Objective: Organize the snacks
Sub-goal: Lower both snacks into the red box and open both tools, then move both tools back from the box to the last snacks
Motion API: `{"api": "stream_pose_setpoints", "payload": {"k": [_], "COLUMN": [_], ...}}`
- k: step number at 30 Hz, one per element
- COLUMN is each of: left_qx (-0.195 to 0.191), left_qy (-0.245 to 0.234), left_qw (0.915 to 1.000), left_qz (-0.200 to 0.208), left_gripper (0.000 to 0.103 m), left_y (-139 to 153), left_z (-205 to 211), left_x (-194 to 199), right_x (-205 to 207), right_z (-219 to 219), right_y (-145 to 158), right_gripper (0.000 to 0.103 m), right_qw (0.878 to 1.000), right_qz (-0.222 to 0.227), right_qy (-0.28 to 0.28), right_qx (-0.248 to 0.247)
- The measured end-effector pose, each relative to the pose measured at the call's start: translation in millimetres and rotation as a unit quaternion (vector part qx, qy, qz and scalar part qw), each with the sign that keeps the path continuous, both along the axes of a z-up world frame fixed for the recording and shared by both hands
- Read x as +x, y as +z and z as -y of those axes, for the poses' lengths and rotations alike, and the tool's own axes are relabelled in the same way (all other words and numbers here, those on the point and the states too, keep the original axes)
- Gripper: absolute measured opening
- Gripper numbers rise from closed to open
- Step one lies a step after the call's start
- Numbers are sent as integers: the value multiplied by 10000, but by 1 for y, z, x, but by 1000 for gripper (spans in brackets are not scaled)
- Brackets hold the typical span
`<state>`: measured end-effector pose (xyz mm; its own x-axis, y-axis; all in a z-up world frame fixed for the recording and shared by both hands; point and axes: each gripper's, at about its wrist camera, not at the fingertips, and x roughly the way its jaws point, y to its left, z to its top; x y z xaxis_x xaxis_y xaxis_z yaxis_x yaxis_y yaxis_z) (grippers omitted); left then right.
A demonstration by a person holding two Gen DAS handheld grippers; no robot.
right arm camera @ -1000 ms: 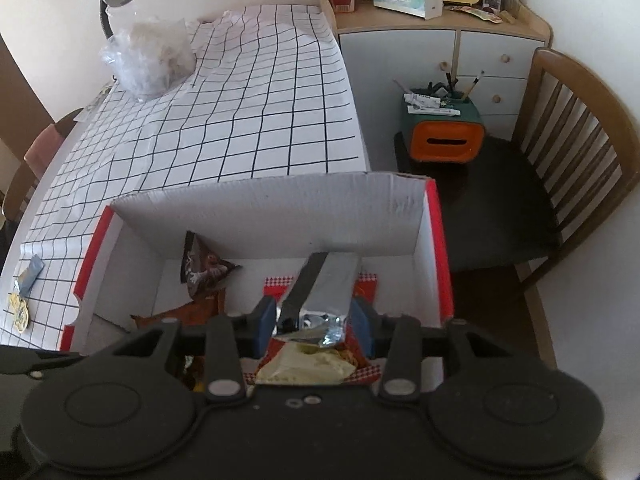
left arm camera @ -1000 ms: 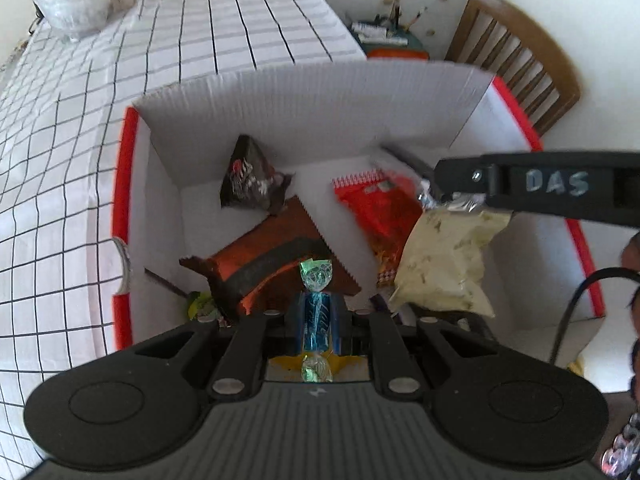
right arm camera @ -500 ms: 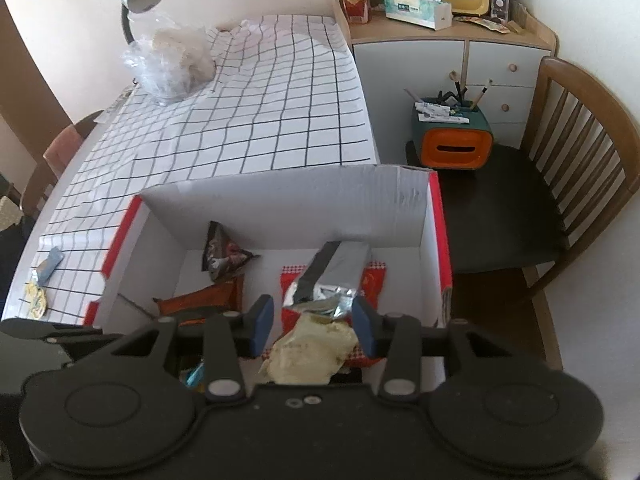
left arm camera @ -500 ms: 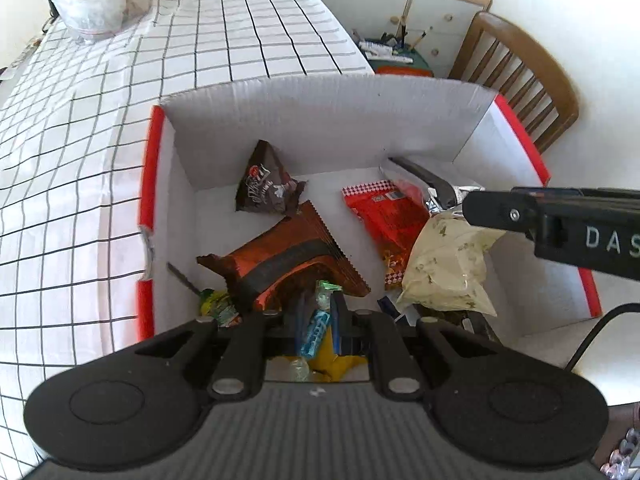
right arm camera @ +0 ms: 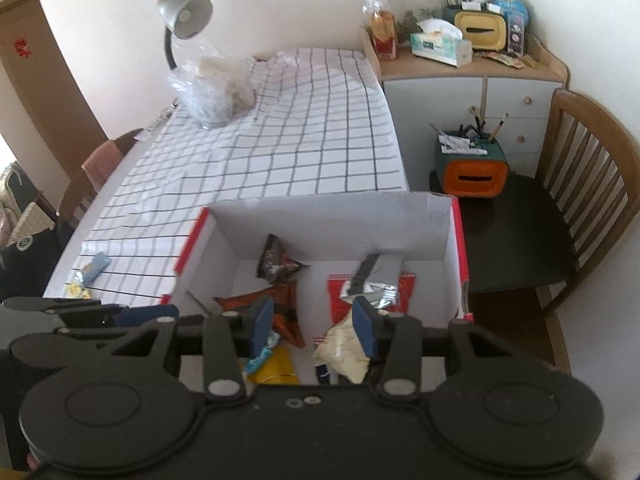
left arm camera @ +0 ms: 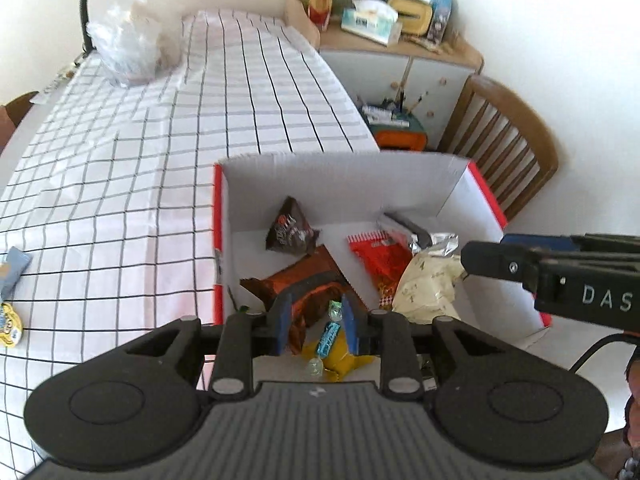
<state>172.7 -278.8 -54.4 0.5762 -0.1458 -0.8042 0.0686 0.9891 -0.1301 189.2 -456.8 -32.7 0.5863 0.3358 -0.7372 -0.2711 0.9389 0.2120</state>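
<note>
Both grippers are hanging over the red-and-white cardboard box (left arm camera: 484, 196) sitting at the near end of the checked desk (left arm camera: 160, 184). The left gripper (left arm camera: 314, 318) has just been opening its fingers, and they are now standing a little apart with nothing pinched; the blue-wrapped candy (left arm camera: 329, 336) is lying loose below the gap, on a yellow packet (left arm camera: 340, 354) in the box. The right gripper (right arm camera: 314, 322) is holding its fingers apart too, gripping nothing, with the cream-coloured bag (right arm camera: 344, 350) lying under its right finger. Inside the box are also lying a silver packet (right arm camera: 378, 280) on top of a red packet (left arm camera: 380, 260), an orange-brown wrapper (left arm camera: 304, 280) and a small dark triangular pouch (left arm camera: 290, 232) (near the far wall). Out on the desk, well apart from the box, two small snacks are waiting: a pale blue packet (right arm camera: 95, 268) and a yellow one (right arm camera: 76, 288). A crumpled clear plastic bag (right arm camera: 214, 94) is sitting at the far end beside a grey lamp (right arm camera: 184, 14).
</note>
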Motion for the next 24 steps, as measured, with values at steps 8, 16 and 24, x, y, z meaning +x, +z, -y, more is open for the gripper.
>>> {"api": "stream_pose_setpoints", "payload": {"k": [8, 16, 24], "left_qx": [-106, -148, -91], "left_qy": [198, 466, 816], "left_qw": [9985, 9952, 9905], "left_qz": [498, 843, 1104], "left_gripper": [55, 66, 71], "left_y": [30, 46, 49], "left_z": [-28, -72, -144], "left_x": [-34, -62, -83], "right_x": [-26, -48, -60], "right_z": [-18, -54, -112], "right_y": [21, 30, 30], "right_gripper": [45, 85, 94], "right_qw": [9995, 9981, 9966], "right_qz": [209, 489, 588], "right_qy": [175, 359, 569], "right_qx": [149, 103, 48]}}
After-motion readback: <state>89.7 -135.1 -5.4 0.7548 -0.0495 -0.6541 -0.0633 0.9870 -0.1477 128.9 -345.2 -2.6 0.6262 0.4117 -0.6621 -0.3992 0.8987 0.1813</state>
